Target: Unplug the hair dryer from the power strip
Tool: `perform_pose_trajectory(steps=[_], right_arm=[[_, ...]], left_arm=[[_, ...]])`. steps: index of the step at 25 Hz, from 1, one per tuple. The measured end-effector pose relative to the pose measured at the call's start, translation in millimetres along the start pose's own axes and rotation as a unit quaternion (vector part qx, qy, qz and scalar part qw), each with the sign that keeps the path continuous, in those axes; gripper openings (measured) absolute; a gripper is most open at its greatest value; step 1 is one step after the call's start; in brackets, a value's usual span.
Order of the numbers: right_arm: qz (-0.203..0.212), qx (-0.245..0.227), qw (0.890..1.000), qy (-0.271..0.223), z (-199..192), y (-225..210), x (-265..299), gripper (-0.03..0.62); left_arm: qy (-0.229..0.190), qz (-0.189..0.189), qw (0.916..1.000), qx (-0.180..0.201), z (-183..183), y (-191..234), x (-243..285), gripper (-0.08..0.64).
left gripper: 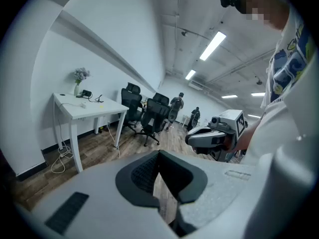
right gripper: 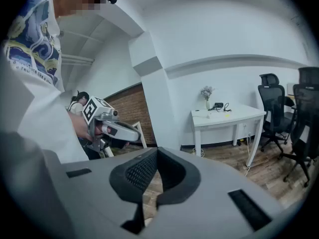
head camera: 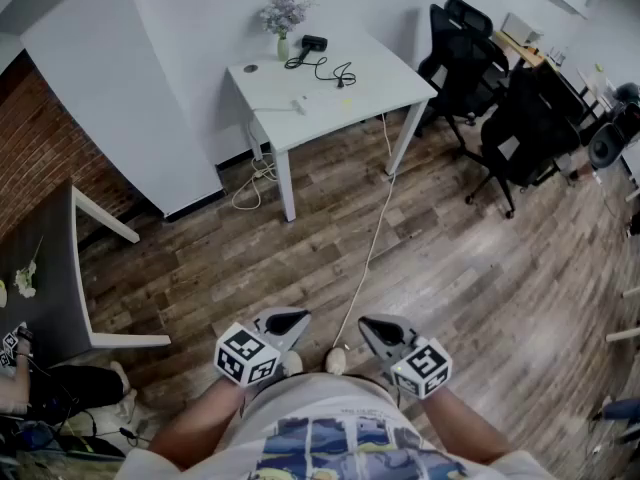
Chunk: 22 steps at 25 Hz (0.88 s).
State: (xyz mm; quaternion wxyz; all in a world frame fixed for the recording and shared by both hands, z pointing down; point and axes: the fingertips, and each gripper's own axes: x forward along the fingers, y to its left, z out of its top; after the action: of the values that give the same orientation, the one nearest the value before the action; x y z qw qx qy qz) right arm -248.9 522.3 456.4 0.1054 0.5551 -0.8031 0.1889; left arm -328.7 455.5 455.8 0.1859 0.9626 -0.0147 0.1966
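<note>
Far across the room stands a white table. On it lie a black hair dryer beside a flower vase, its black cord and a white power strip. Both grippers are held close to my body, well short of the table. In the head view my left gripper and right gripper point forward, jaws closed to a tip with nothing in them. The left gripper view shows the table at the left with the dryer. The right gripper view shows the table at the right with the dryer.
A white cable runs over the wood floor from the table towards my feet. Black office chairs crowd the right side. A grey table and a brick wall lie to the left. People stand far off.
</note>
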Motion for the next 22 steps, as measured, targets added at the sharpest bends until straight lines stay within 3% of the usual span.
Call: perform_pose_trajectory(steps=[14,15,20,22], right_arm=[[0.007,0.017,0.999,-0.034,0.5,-68.1,-30.7,0.002],[0.005,0.019,0.999,-0.037,-0.6,-73.7,-32.6,0.055],[-0.022,0.031,0.998,-0.042,-8.6,-101.5,-38.7,0.094],[-0.031,0.039,0.998,-0.040,-9.2,-114.7,-35.8,0.139]], left_arm=[[0.011,0.018,0.9997,0.013,19.2,-19.5,67.0,0.002],[0.012,0.020,0.9997,0.012,19.7,-20.2,72.1,0.002],[0.021,0.015,0.9996,0.006,21.1,-18.4,92.7,0.002],[0.026,0.010,0.9996,0.009,25.0,-11.4,101.4,0.002]])
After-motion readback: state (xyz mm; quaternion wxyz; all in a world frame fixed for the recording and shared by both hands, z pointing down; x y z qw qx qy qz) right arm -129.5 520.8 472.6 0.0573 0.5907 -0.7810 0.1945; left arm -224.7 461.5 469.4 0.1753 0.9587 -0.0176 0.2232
